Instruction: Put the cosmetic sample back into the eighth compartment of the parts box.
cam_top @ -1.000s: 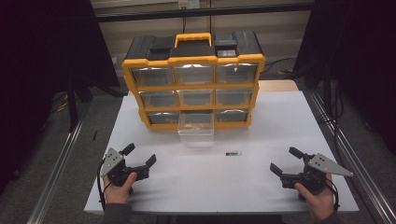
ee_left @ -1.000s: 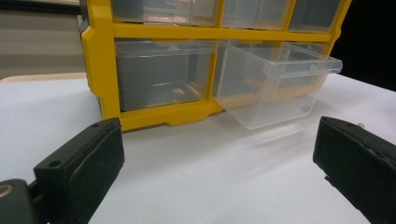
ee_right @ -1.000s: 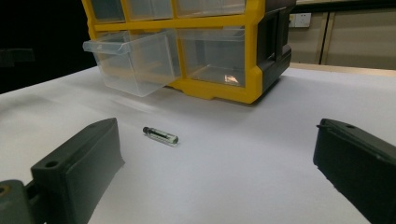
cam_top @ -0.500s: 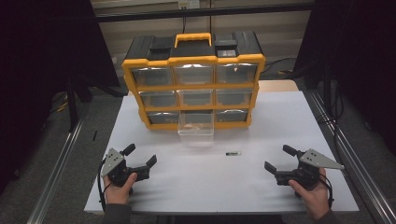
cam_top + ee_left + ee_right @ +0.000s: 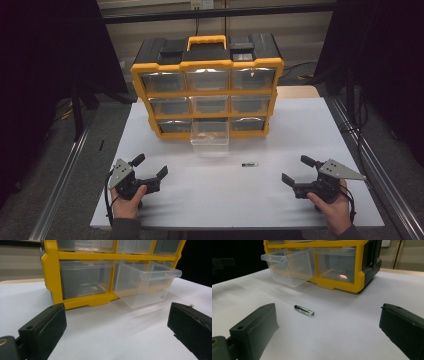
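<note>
Both the left gripper [image 5: 150, 167] and the right gripper [image 5: 296, 170] rest on the white table [image 5: 310, 125] with jaws wide apart, the small vial [image 5: 304, 310] lying between them, near the pulled-out drawer [image 5: 210, 139]

Right gripper [image 5: 327, 322]: your jaws spread wide, nothing between them but bare table.
A small clear vial [image 5: 304, 310] with a dark cap lies flat on the white table [image 5: 352, 327] ahead of you, nearer your left jaw. Behind it, the yellow organizer [image 5: 337, 283] has its clear drawer [image 5: 289, 265] pulled out; the vial sits well apart from both.
</note>
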Motion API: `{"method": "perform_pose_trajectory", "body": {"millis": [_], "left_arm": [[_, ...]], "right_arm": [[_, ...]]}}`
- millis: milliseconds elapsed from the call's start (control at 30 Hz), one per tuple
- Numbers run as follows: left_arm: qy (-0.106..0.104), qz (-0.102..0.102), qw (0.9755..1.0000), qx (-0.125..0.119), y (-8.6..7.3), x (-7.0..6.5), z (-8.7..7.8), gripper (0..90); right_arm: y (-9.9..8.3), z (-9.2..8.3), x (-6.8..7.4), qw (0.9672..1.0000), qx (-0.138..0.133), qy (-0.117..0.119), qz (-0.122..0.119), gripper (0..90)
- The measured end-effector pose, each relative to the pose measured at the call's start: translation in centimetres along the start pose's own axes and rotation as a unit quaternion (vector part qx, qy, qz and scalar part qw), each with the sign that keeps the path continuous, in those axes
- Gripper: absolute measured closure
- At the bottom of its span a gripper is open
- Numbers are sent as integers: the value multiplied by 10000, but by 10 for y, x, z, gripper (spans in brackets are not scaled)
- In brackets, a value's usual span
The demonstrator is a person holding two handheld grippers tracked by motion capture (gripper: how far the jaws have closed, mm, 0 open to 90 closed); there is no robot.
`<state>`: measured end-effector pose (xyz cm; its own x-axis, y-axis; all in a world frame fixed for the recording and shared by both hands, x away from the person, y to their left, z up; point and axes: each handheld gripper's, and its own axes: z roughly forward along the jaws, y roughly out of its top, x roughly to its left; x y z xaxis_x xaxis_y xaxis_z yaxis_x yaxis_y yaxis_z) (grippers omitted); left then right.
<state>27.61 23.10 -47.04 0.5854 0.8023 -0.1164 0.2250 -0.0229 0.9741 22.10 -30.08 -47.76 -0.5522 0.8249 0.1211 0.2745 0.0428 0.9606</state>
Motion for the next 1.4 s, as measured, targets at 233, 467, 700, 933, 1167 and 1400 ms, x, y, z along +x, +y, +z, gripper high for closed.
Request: {"method": "perform_pose_trajectory", "body": {"millis": [233, 467, 700, 933, 1167, 1400], "left_arm": [[-14, 130, 9999, 109, 0, 0, 0, 22], [-22, 122, 9999, 82, 0, 1, 1, 22], [-53, 94, 9999, 85, 0, -1, 2, 22], [-33, 92, 9999, 102, 0, -1, 3, 22], [-28, 139, 9998, 127, 0, 0, 3, 22], [-65, 114, 9998, 138, 0, 0, 3, 22]], "right_arm": [[3, 7, -1, 9999, 91, 30, -56, 4], [5, 16, -2, 9996, 231, 173, 0, 4], [7, 24, -2, 9991, 391, 174, -2, 12], [8, 33, -1, 9983, 527, 252, 19, 25], [11, 45, 1, 9979, 585, 283, -25, 35], [15, 54, 1, 9974, 645, 322, -23, 57]]}}
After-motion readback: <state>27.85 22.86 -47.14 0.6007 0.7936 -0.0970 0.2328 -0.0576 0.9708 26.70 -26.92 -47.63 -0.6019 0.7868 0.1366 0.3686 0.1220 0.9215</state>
